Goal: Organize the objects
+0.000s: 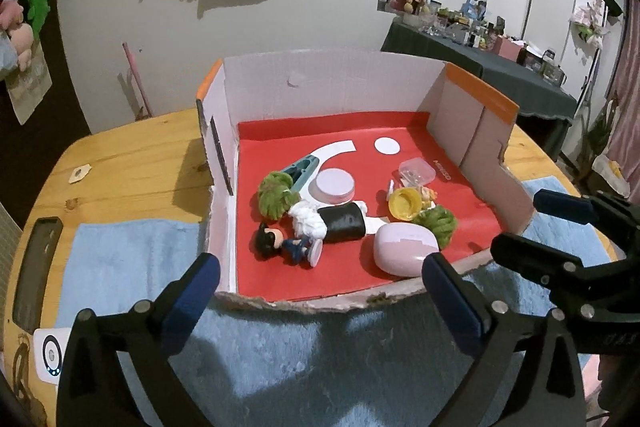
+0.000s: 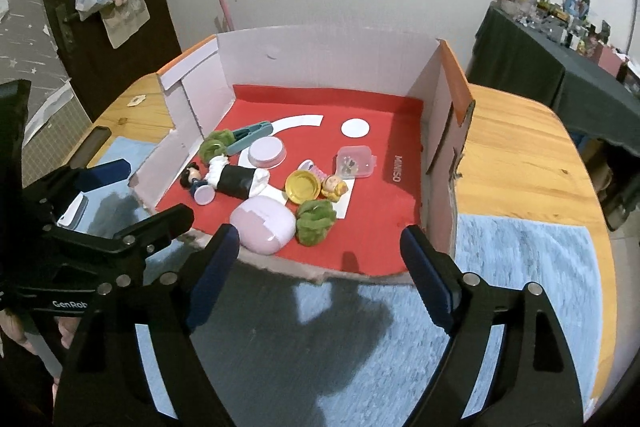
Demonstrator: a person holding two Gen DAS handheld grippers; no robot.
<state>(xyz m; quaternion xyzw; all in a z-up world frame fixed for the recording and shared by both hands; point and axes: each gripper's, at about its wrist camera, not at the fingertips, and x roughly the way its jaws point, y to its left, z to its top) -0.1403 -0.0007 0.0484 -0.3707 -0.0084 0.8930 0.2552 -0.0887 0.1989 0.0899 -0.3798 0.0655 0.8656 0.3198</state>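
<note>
Pink case [image 2: 264, 225]: nearest item, inside box [image 2: 320, 67] front edge.
Left gripper [image 1: 320, 291] and right gripper [image 2: 316, 259] wide, empty; right nearer, case ahead-left, long axis crosswise.

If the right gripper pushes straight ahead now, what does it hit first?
Probably the box's torn front edge, just ahead of the open right gripper. Clearing that, the green pom-pom lies next in line; depth is uncertain.

"MINISO" on the box's red floor [image 2: 396, 169]; "GenRob" on the left tongs [image 2: 136, 203].
</note>
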